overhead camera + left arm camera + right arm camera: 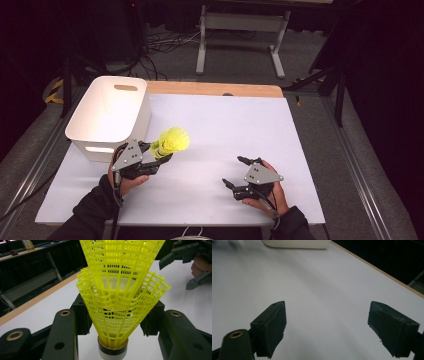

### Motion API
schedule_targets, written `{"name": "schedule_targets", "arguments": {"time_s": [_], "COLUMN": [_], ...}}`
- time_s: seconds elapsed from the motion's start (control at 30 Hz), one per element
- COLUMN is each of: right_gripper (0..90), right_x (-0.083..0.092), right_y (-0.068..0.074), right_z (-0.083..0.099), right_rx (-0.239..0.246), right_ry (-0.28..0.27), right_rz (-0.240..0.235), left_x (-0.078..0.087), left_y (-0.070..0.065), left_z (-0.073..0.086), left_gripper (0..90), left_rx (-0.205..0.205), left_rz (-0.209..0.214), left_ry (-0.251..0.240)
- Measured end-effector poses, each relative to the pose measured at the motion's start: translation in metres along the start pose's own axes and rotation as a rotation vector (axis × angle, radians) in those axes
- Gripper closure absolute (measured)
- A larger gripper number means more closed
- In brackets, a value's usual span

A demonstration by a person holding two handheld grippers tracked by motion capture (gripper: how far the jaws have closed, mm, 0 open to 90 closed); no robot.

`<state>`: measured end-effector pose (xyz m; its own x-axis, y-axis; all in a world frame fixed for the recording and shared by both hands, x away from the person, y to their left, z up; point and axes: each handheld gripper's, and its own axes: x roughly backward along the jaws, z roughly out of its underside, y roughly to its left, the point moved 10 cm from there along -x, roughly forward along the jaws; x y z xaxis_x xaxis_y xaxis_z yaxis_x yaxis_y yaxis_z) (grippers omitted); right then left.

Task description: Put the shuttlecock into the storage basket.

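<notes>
The left gripper [159,153] pinches stacked yellow shuttlecocks [120,297] beside the white bin [107,117], while the right gripper's [235,171] jaws stand spread over the worktop [225,130].

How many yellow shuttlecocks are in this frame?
2, nested one inside the other: both yellow shuttlecocks sit between the left tool's jaws, beside the white bin. More may lie hidden inside the bin.

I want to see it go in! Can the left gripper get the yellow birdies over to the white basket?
Probably yes. The left gripper holds the yellow shuttlecocks right beside the white basket, its top is open, and nothing stands between them.
</notes>
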<state>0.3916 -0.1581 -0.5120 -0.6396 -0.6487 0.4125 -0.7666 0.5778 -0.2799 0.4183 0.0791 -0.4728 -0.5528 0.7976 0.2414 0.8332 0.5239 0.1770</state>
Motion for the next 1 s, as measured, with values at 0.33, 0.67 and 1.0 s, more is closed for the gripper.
{"name": "schedule_targets", "arguments": {"time_s": [0.33, 0.67, 1.0], "right_gripper": [16.6, 16.6, 16.6], "right_x": [-0.003, -0.003, -0.003], "right_y": [0.003, 0.003, 0.003], "right_z": [0.000, 0.000, -0.001], "right_rx": [0.009, 0.009, 0.010], "right_ry": [0.006, 0.009, 0.000], "right_rz": [-0.011, -0.013, -0.010], "left_x": [0.006, 0.012, 0.019], "left_y": [0.005, 0.010, 0.015], "left_z": [-0.001, -0.004, -0.008], "left_gripper": [51.4, 51.4, 51.4], "left_rx": [0.003, 0.009, 0.019], "left_rz": [-0.012, -0.030, -0.045], "left_ry": [-0.007, -0.026, -0.039]}}
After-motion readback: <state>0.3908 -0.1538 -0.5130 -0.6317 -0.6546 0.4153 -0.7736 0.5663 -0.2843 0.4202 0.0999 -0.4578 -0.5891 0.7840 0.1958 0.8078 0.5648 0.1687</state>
